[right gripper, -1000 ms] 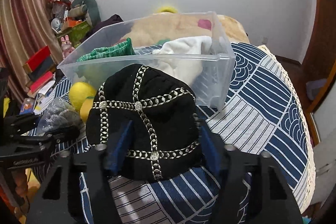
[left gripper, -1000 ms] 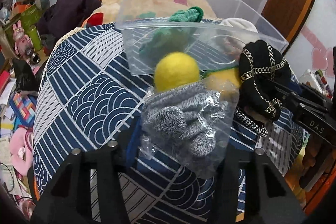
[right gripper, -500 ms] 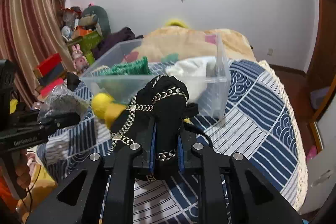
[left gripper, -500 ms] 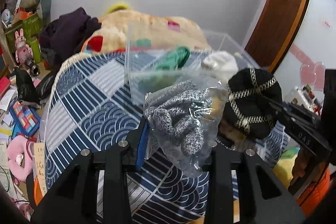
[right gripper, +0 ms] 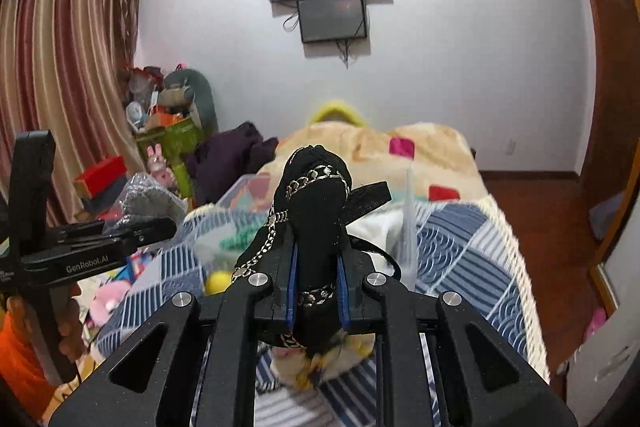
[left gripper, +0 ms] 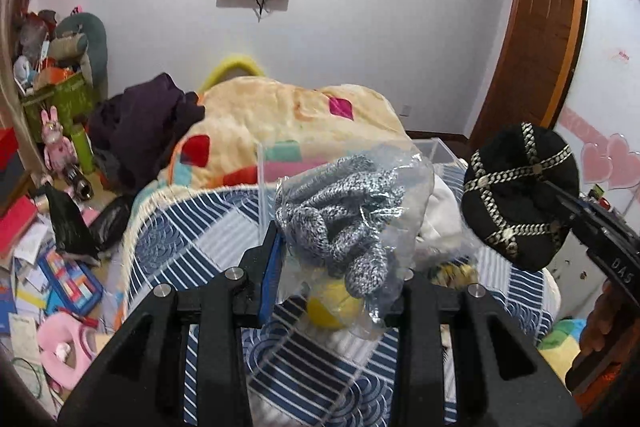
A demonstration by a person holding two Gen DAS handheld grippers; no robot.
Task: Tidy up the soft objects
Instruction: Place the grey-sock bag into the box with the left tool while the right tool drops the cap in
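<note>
My left gripper (left gripper: 334, 267) is shut on a clear plastic bag of grey knit gloves (left gripper: 344, 215) and holds it above the bed. My right gripper (right gripper: 318, 279) is shut on a black hat with gold chain trim (right gripper: 316, 211), also lifted; the hat shows at the right of the left wrist view (left gripper: 520, 195). The clear plastic bin (left gripper: 436, 151) sits beyond, mostly hidden by the bag, with a white cloth (left gripper: 442, 207) and a green knit item (right gripper: 236, 239) inside. A yellow ball (left gripper: 332, 307) lies on the bed below the bag.
The bed has a blue-and-white patterned cover (left gripper: 192, 227) and a beige blanket (left gripper: 280, 115) at the far end. Dark clothes (left gripper: 148, 123) lie at its left. Toys, books and boxes litter the floor on the left (left gripper: 52, 267). A wooden door (left gripper: 536, 39) stands at the right.
Both grippers have risen from the bed with their loads. The right gripper closed on the hat. The bin and yellow ball now lie lower and farther away.
</note>
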